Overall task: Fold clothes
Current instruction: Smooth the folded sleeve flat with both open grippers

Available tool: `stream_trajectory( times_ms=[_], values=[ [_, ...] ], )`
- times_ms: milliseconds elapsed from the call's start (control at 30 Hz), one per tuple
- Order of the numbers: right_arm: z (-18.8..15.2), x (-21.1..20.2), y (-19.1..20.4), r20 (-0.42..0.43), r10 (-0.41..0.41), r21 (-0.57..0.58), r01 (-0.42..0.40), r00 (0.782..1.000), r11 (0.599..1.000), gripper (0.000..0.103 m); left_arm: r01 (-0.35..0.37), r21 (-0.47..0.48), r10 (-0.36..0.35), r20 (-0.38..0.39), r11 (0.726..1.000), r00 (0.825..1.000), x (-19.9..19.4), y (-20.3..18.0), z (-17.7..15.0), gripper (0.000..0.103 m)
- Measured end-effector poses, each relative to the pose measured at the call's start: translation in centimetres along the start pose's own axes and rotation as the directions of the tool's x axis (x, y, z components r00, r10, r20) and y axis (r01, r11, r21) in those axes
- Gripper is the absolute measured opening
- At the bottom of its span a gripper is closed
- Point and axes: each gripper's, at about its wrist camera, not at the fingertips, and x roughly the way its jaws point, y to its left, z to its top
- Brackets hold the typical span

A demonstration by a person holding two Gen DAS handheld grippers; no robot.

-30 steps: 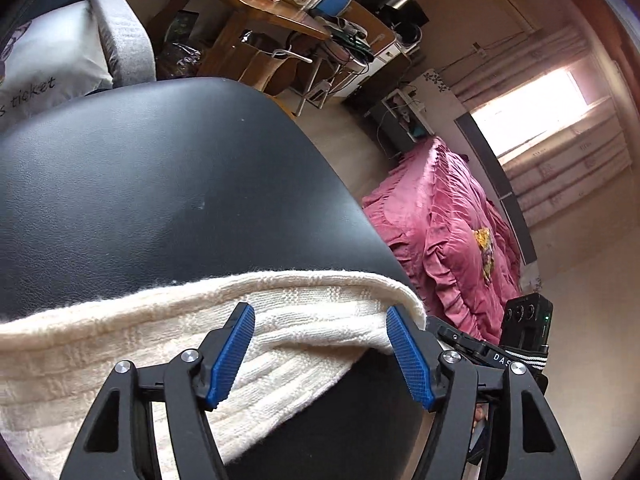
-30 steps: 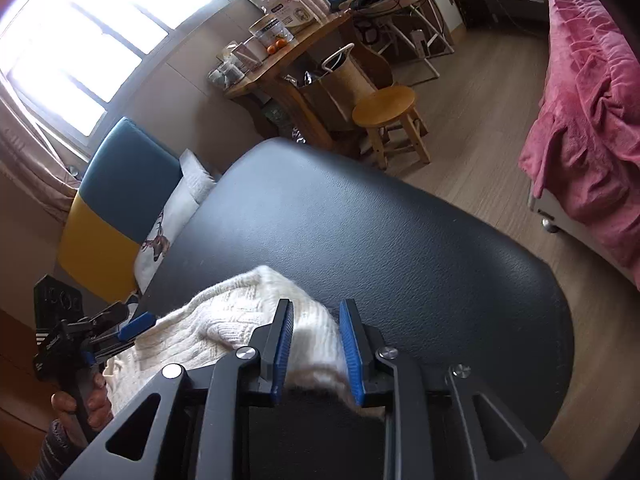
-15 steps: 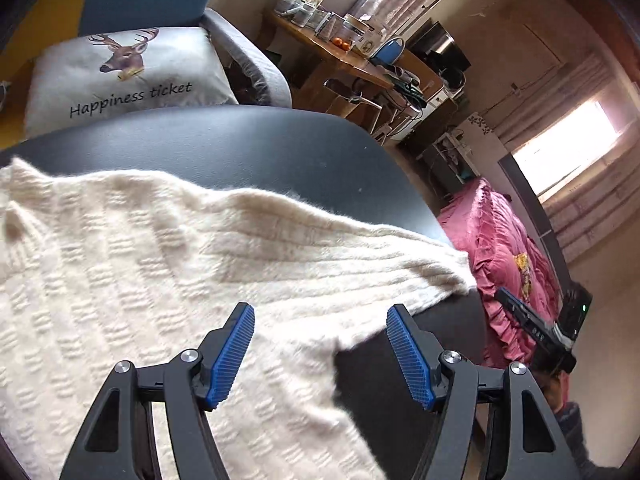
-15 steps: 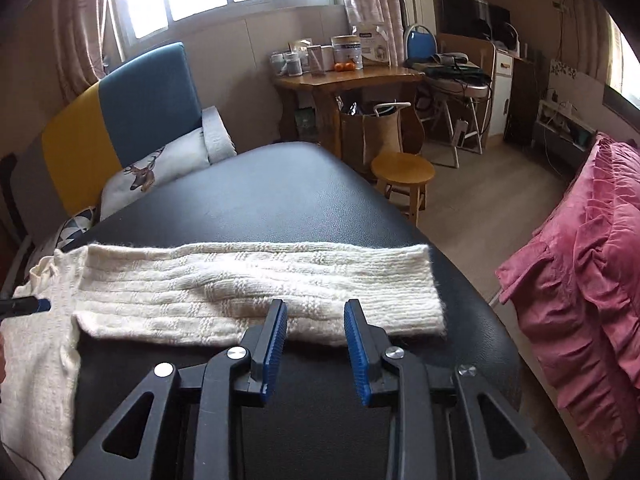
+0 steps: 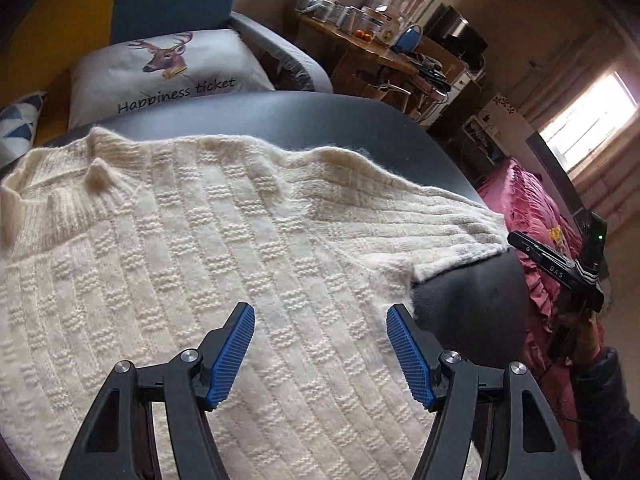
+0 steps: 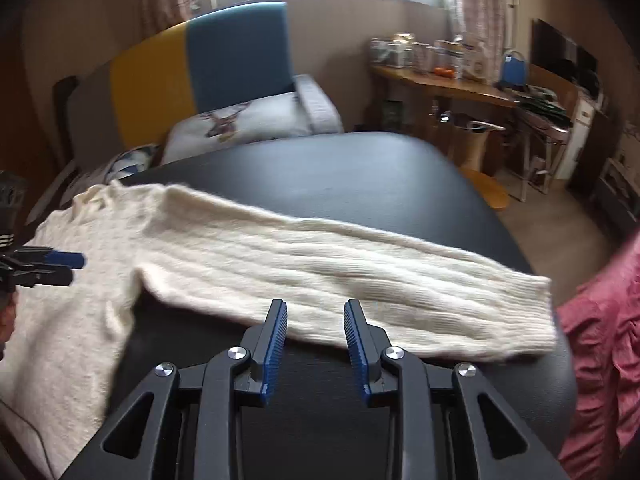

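Observation:
A cream knit sweater (image 5: 240, 240) lies flat on the black padded table (image 5: 320, 116), collar at the far left. Its sleeve (image 6: 340, 272) stretches straight out to the right, the cuff near the table's right edge. My left gripper (image 5: 320, 314) hovers open over the sweater's body with nothing between its fingers; it also shows at the left edge of the right wrist view, left gripper (image 6: 52, 262). My right gripper (image 6: 315, 306) stands narrowly open just short of the sleeve's near edge, holding nothing. In the left wrist view the right gripper (image 5: 556, 268) is past the cuff.
A sofa with a deer pillow (image 5: 168, 68) sits behind the table. A wooden desk (image 6: 448, 84) crowded with jars stands at the back right, a round stool (image 6: 486, 192) beside the table. A pink bed cover (image 6: 600, 340) lies close to the table's right edge.
The right gripper held bunched sleeve cloth between its fingers; that sleeve now lies stretched out flat and the gripper has rolled level, free of it. The left gripper swung from the table's edge over the body.

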Motion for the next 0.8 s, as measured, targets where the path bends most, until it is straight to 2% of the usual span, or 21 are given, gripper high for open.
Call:
stream_trajectory(
  times_ms=[100, 200, 300, 367, 467, 567, 700, 800],
  values=[
    [0.9, 2.2, 2.8, -0.014, 0.013, -0.037, -0.014, 1.000, 0.999, 0.030, 0.080, 0.085, -0.078, -0.029, 0.993, 0.997, 0.9, -3.0, 0.0, 0.070],
    [1.4, 4.8, 2.4, -0.066, -0.038, -0.009, 0.038, 0.997, 0.999, 0.030, 0.128, 0.137, -0.119, -0.075, 0.982, 0.990, 2.5, -5.1, -0.5, 0.070],
    [1.5, 7.1, 1.4, -0.114, -0.085, 0.025, 0.088, 0.990, 0.996, 0.030, 0.160, 0.116, -0.145, -0.127, 0.980, 0.981, 4.7, -5.7, -1.1, 0.070],
    [1.0, 7.7, 0.4, -0.113, -0.087, 0.048, 0.093, 0.990, 0.995, 0.028, 0.185, 0.094, -0.173, -0.130, 0.978, 0.976, 5.7, -5.6, -1.3, 0.070],
    [0.7, 7.8, 0.0, -0.091, -0.089, 0.047, 0.094, 0.992, 0.994, 0.028, 0.239, 0.081, -0.229, -0.112, 0.968, 0.967, 6.3, -5.7, -1.7, 0.080],
    [0.9, 7.8, 0.2, -0.090, -0.103, 0.026, 0.106, 0.991, 0.994, 0.028, 0.235, 0.124, -0.224, -0.097, 0.964, 0.970, 6.3, -6.2, -2.3, 0.080],
    [1.4, 6.8, 0.1, -0.076, -0.064, 0.048, 0.068, 0.995, 0.997, 0.028, 0.228, 0.138, -0.215, -0.103, 0.964, 0.971, 5.1, -6.3, -1.8, 0.080],
    [2.2, 5.8, 0.7, -0.033, -0.031, 0.042, 0.032, 0.999, 0.999, 0.029, 0.180, 0.128, -0.179, -0.026, 0.975, 0.984, 2.6, -4.1, 0.4, 0.080]
  ],
)
